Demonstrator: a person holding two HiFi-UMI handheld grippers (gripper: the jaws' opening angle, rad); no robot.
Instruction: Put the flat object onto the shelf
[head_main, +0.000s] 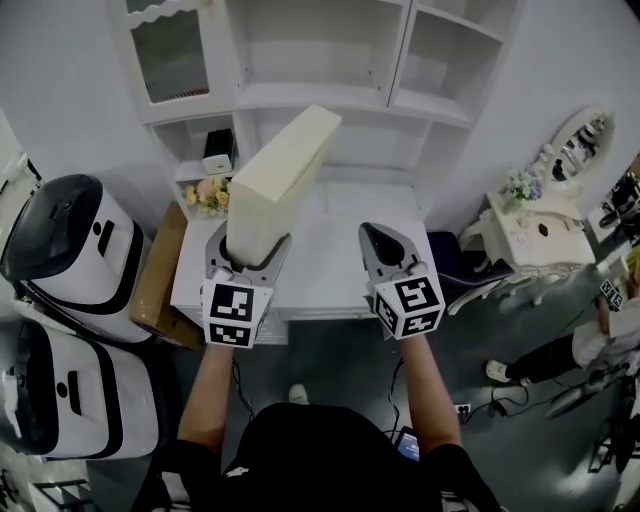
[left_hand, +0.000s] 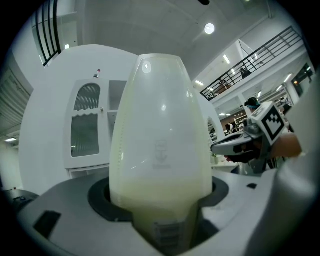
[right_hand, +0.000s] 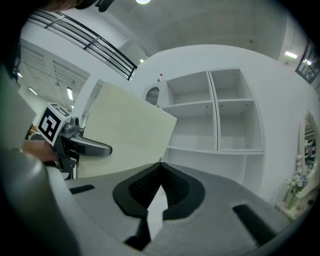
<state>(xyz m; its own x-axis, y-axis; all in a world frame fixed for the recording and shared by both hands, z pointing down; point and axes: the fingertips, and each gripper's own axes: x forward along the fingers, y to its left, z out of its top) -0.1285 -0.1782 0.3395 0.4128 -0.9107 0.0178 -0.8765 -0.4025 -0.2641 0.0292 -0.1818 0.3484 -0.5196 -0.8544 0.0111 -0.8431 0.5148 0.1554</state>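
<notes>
A cream flat slab stands on edge, tilted up toward the white shelf unit. My left gripper is shut on its lower end; in the left gripper view the slab fills the middle, pinched between the jaws. My right gripper is shut with nothing in it, hanging to the right of the slab over the white desk. In the right gripper view the slab and the left gripper show at left, and the empty shelf compartments lie ahead.
A flower bunch and a small black-and-white box sit at the shelf's left. A cardboard box leans by the desk. Two white-and-black machines stand at left, a white vanity with mirror at right.
</notes>
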